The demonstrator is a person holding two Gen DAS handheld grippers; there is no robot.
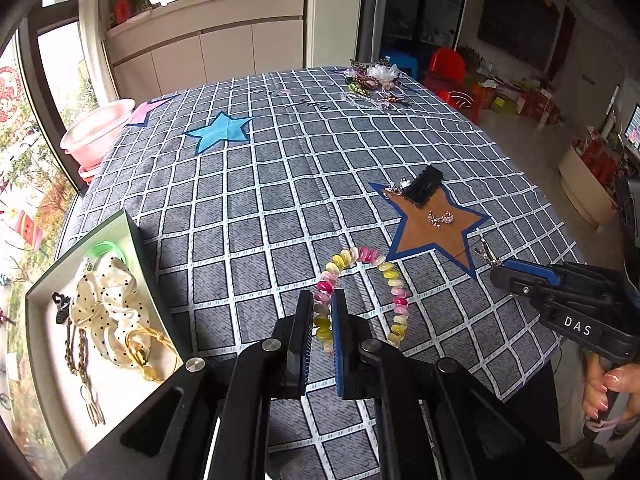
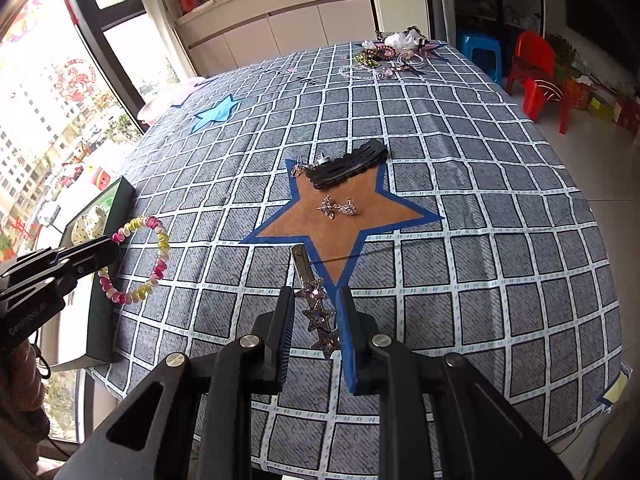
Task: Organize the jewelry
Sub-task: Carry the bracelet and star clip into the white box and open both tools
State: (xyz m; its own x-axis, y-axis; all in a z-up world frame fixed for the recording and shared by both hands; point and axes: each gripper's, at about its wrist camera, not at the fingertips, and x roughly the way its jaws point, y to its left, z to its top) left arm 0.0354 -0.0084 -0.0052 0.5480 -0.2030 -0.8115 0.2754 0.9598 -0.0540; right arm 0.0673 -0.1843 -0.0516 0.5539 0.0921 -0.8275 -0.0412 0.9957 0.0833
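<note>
box [image 1: 132, 232] at table [image 1: 280, 184] left edge; comb [image 2: 348, 164], earrings [image 2: 338, 206] on star patch [image 2: 340, 236].

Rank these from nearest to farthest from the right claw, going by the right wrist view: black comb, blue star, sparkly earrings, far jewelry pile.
1. Sparkly earrings, on the brown star just ahead of the right claw.
2. Black comb, at that star's top.
3. Blue star, ahead left.
4. Jewelry pile, far edge.

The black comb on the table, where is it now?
In both views the black comb lies at the far tip of the brown star, just beyond the sparkly earrings.
</note>
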